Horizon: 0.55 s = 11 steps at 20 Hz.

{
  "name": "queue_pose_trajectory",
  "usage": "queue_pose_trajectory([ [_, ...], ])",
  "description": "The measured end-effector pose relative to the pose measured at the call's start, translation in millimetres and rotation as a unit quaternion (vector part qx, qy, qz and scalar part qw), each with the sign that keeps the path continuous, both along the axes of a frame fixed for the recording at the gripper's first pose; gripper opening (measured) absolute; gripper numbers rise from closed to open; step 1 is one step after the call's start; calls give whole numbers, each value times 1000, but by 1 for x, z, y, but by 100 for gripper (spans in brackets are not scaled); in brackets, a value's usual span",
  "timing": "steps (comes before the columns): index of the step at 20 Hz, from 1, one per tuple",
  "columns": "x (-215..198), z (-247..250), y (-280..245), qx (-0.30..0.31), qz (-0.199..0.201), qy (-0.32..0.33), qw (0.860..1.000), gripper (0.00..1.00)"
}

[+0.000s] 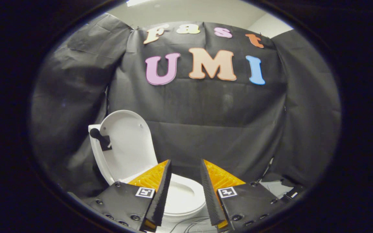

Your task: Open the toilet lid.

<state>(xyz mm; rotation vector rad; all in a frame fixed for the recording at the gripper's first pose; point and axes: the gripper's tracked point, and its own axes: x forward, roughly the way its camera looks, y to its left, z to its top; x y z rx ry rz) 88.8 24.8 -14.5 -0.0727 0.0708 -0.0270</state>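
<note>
A white toilet stands ahead of me against the black cloth wall. Its lid (126, 142) is raised upright, tilted back to the left, with its inner face toward me. A small black knob handle (99, 137) sticks out from the lid's left edge. The seat and bowl (183, 194) lie low, showing between and just beyond my fingers. My gripper (185, 166) is open, with a wide gap and nothing between the fingers. It hangs in front of the bowl, to the right of the lid and apart from it.
Black cloth walls (225, 123) close the booth behind and on both sides of the toilet. Thin cables (189, 223) trail on the light floor below the bowl. A dark object (293, 192) lies on the floor at the right.
</note>
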Motion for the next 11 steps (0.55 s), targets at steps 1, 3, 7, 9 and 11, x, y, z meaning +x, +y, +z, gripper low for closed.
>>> queue_pose_trajectory([
  [1, -2, -4, -5, 2, 1, 9, 1000, 56],
  [3, -7, -9, -13, 0, 1, 19, 1000, 56],
  [7, -14, -8, -21, -4, 0, 26, 1000, 56],
  [9, -19, -18, -30, -2, -10, 41, 999, 56],
  [11, -28, -23, -19, 11, 7, 50, 999, 56],
])
